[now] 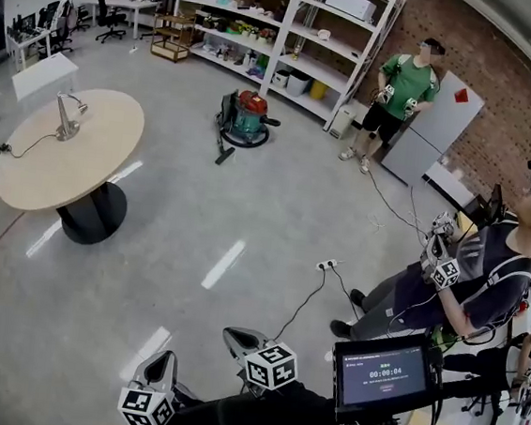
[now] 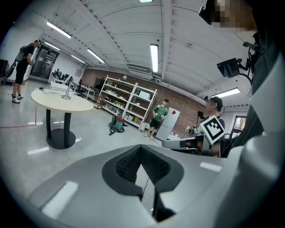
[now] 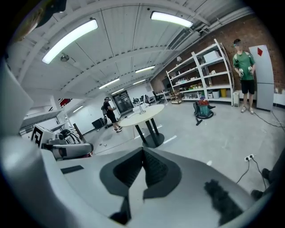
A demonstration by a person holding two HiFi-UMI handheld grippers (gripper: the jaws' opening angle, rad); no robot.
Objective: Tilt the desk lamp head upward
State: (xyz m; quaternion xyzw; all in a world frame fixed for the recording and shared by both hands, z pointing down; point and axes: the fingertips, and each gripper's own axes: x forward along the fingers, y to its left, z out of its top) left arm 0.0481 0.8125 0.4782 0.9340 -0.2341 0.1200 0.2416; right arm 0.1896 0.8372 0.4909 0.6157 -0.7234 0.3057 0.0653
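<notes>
1. The shelf rack [image 1: 285, 30] stands at 12 o'clock in the head view, against the brick wall. What lies on its shelves is too small to tell.
2. The round table [image 1: 105, 119] stands at 10 o'clock in the head view, on one dark foot. Only this view shows its top from above.
3. A person in black [image 2: 22, 62] stands beyond the table in the two gripper views; the head view does not show this person. A person in a green shirt [image 1: 406, 90] stands at 1 o'clock, right of the rack.
4. A vacuum cleaner [image 1: 247, 118] rests on the floor in front of the rack.
5. The left gripper [image 2: 141, 156] and the right gripper [image 3: 142, 160] both have their jaws pressed together with nothing between them. In the head view they sit at 6 o'clock, partly cut off by dark gear at the bottom edge.
6. The desk lamp [image 1: 68, 118] stands on the table's left part, well apart from both grippers, and its cable [image 1: 27, 146] runs toward 9 o'clock. In the gripper views the lamp is only a thin shape, and the tilt of its head is hard to make out.
</notes>
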